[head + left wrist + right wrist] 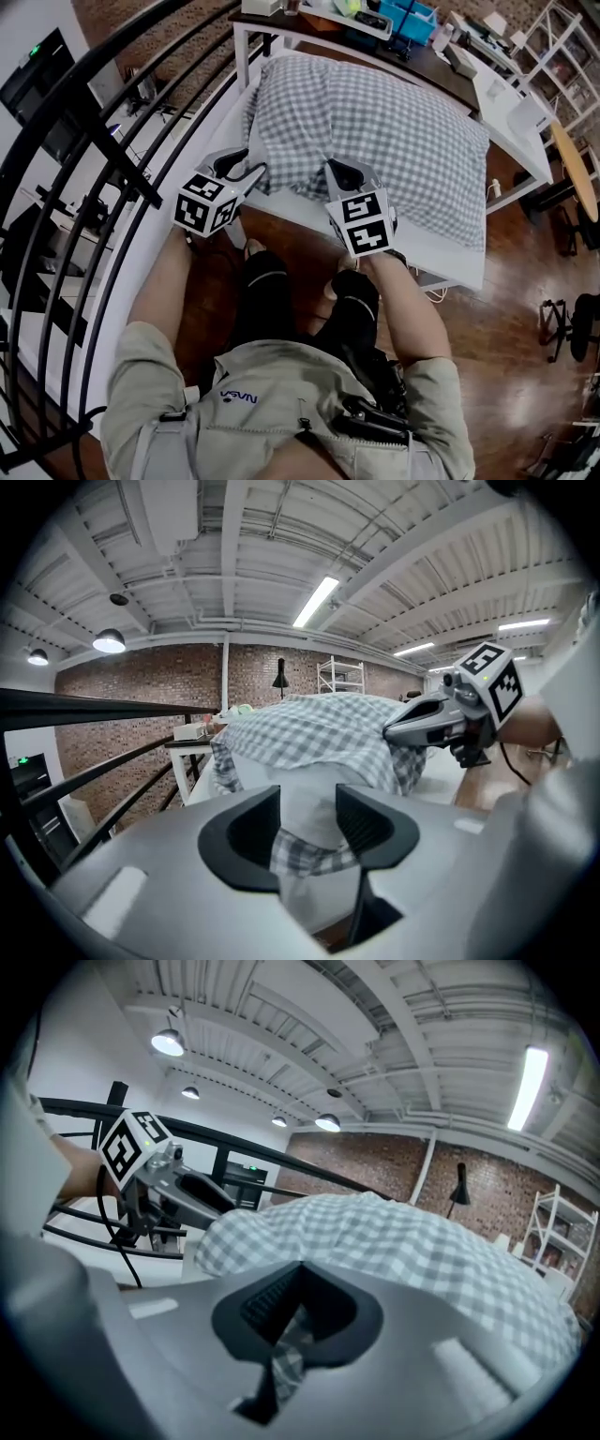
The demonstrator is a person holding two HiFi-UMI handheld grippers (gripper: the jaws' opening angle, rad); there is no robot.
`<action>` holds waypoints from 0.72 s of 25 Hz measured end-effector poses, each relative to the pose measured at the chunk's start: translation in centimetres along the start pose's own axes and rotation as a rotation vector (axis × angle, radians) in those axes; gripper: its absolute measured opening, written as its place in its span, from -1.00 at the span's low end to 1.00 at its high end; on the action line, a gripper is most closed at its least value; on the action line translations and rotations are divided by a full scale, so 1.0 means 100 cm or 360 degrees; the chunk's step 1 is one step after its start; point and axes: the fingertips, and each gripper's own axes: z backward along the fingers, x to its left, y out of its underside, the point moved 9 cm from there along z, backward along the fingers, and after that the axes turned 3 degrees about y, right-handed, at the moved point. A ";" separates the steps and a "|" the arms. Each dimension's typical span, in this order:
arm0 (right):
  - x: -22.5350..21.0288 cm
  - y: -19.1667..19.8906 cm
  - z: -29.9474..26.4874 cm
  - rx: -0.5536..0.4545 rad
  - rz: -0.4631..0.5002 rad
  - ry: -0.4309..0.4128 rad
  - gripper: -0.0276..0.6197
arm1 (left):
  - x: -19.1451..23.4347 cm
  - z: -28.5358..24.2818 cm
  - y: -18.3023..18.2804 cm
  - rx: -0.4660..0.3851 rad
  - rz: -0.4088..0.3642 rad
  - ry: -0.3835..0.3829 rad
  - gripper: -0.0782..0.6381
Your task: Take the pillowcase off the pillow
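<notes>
The right hand-held gripper (286, 1321) clamps the checked pillowcase (422, 1241) hem; the left hand-held gripper (307, 799) gapes around the mostly hidden white pillow (309, 832).

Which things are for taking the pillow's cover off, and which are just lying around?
For the job: checked pillowcase; white pillow inside it; right gripper, pinching the pillowcase; left gripper, jaws apart at the pillow's corner; white table underneath.
Just lying about: blue bins; black railing; white shelf rack.
</notes>
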 end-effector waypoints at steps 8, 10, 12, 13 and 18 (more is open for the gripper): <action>0.002 0.003 0.000 -0.0019 -0.0028 0.0027 -0.91 | -0.012 -0.021 0.007 0.0130 -0.0139 0.0047 -0.54; -0.003 0.003 0.004 -0.0023 -0.0011 0.0054 -0.91 | -0.014 -0.015 0.003 0.0097 -0.0188 0.0025 -0.71; -0.014 0.003 0.010 -0.0028 0.0021 0.0105 -0.91 | -0.011 -0.001 -0.007 -0.0011 -0.0155 -0.0007 -0.73; -0.020 0.003 0.014 -0.0032 0.0046 0.0141 -0.91 | -0.009 0.007 -0.013 -0.0072 -0.0131 -0.0031 -0.73; -0.057 0.000 0.045 -0.0037 0.0173 0.0397 -0.91 | 0.011 0.048 -0.027 -0.0286 0.0020 -0.0129 -0.74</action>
